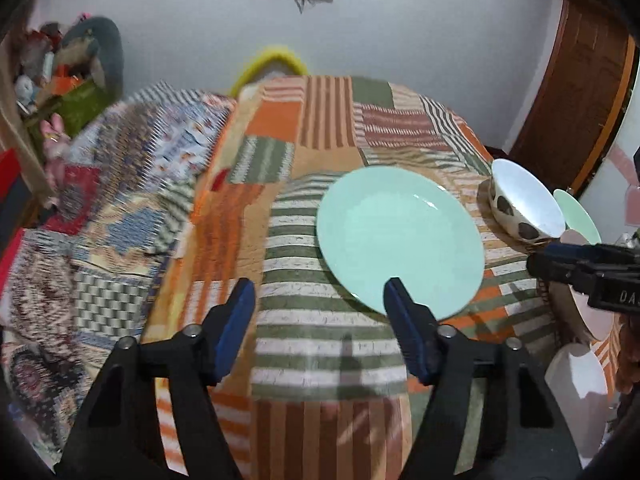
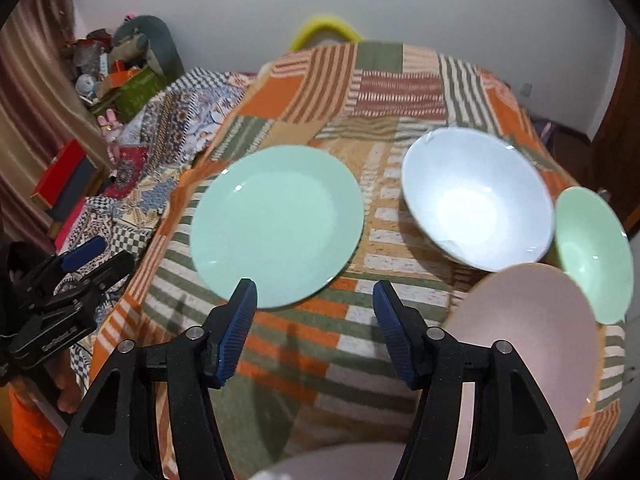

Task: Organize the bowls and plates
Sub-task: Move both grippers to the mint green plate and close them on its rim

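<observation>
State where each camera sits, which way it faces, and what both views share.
Left wrist: on the left gripper, angled down at the patchwork cloth; its open jaws show, the right gripper at the right edge.
Right wrist: on the right gripper, angled down at the dishes; open jaws, nothing held.
Shared: large green plate, white bowl.

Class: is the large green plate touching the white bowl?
Apart. The right wrist view shows a strip of patterned cloth between the large green plate and the white bowl.

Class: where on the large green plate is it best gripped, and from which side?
Probably the near rim of the large green plate, approached from the near side. It lies flat on the patchwork cloth, so only its thin edge fits between jaws; the right gripper is open just before it.
</observation>
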{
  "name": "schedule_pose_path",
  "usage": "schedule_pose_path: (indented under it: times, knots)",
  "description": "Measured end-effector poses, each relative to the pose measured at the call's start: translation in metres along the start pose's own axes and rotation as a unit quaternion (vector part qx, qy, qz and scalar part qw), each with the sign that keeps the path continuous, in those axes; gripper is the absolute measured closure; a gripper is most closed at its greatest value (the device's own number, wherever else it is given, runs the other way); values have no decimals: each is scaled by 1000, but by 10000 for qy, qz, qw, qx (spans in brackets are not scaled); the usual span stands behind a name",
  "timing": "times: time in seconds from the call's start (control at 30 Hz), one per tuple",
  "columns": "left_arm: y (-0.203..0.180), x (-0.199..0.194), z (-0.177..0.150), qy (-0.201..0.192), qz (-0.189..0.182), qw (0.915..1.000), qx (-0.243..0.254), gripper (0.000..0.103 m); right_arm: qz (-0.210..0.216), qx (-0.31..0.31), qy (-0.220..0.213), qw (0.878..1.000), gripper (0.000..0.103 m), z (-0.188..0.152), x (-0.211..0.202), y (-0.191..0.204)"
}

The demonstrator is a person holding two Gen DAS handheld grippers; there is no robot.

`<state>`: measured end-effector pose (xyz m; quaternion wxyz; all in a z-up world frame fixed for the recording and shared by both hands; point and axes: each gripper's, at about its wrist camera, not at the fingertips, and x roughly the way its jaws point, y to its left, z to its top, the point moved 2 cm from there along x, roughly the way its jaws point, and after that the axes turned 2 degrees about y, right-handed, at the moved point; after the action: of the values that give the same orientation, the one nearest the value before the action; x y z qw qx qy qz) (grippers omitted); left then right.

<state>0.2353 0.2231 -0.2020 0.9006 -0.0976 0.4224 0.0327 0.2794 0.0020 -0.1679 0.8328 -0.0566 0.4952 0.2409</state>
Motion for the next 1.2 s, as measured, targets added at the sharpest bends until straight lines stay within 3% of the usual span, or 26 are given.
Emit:
schedule_pose_path:
  times: [0.1, 0.3, 0.37, 0.43, 0.73, 0.9, 1.2]
  knots:
    - [9, 28, 8, 233, -129, 9996, 0, 51, 58, 134, 243, 9996, 51, 6, 17, 2]
    - [19, 68, 19, 476, -222, 9986, -3, 55, -401, 77, 491, 9980, 53, 16, 43, 3]
    - [20, 79, 22, 535, -297, 9981, -9, 58, -521, 111, 569, 9970, 60, 18, 52, 3]
    - [20, 86, 27, 555, -418, 9976, -6, 61, -467, 217, 657, 9965, 69, 20, 59, 1]
    - [11, 99, 35, 514, -691, 9961, 169, 85, -393, 693, 774, 9938, 71, 22, 73, -10]
    - [13, 96, 33, 529, -753, 9956, 165, 86, -522, 520, 814, 9939, 73, 25, 75, -7]
    - [12, 69, 4, 567, -680, 9955, 349, 85, -286, 171, 977, 9947, 82, 11, 65, -6]
